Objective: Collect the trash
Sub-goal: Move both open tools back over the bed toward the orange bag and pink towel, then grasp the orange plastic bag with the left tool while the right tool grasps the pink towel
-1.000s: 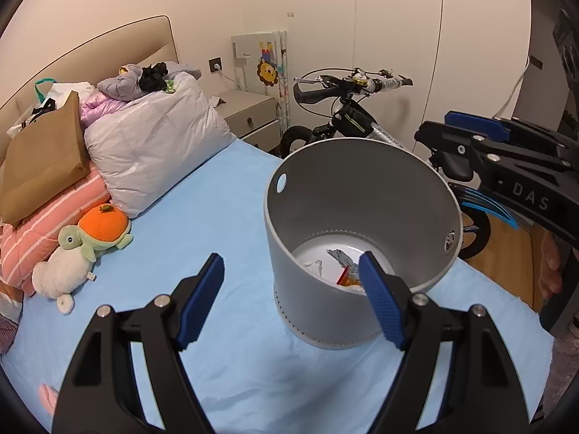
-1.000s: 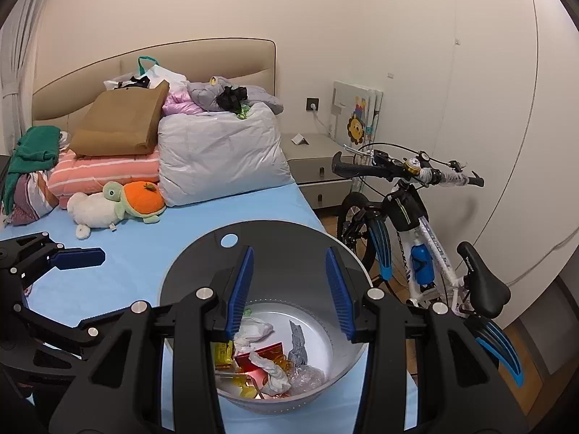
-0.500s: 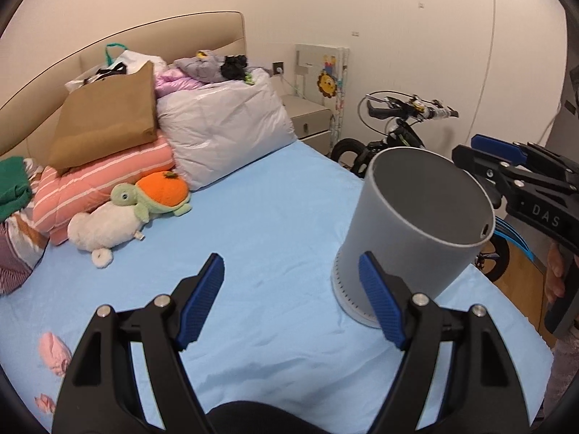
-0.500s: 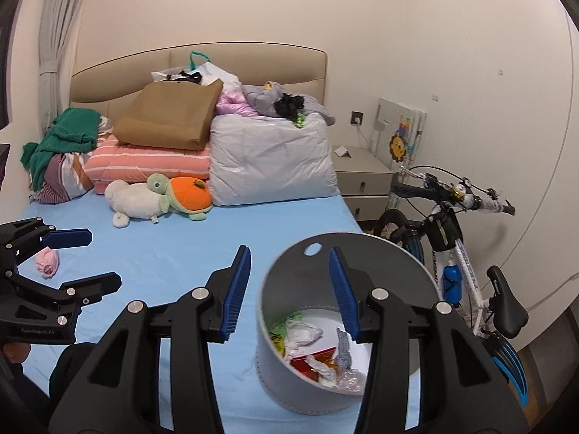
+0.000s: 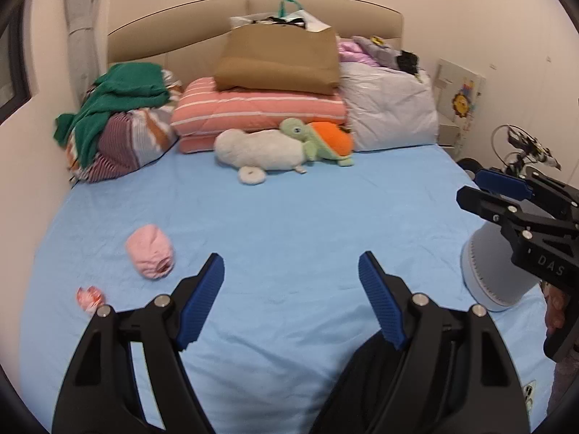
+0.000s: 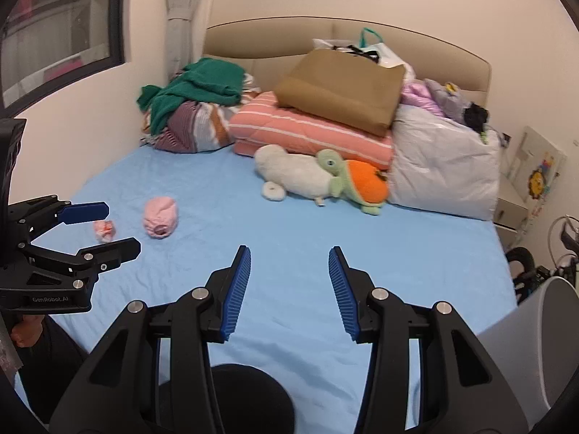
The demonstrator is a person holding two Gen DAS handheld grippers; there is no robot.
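Note:
A pink crumpled ball [image 5: 149,252] lies on the blue bed sheet [image 5: 307,217], with a small pink-and-red scrap [image 5: 89,297] near it at the bed's left edge. Both also show in the right wrist view: the ball [image 6: 161,217] and the scrap [image 6: 104,230]. The grey bin [image 5: 495,271] stands at the bed's right side; in the right wrist view its rim [image 6: 535,329] is at the far right. My left gripper [image 5: 291,298] is open and empty, right of the pink ball. My right gripper [image 6: 289,289] is open and empty over the sheet.
Folded bedding, a brown paper bag [image 5: 278,58], a green garment [image 5: 119,94], a grey pillow [image 5: 387,108] and a plush turtle [image 5: 286,144] line the headboard. A bicycle [image 5: 521,152] and a nightstand stand beyond the bed's right side. A wall and window are on the left.
Both grippers have swung left, away from the bin. The bin has gone from centre view to the right edge, and the pink ball and scrap have come into view.

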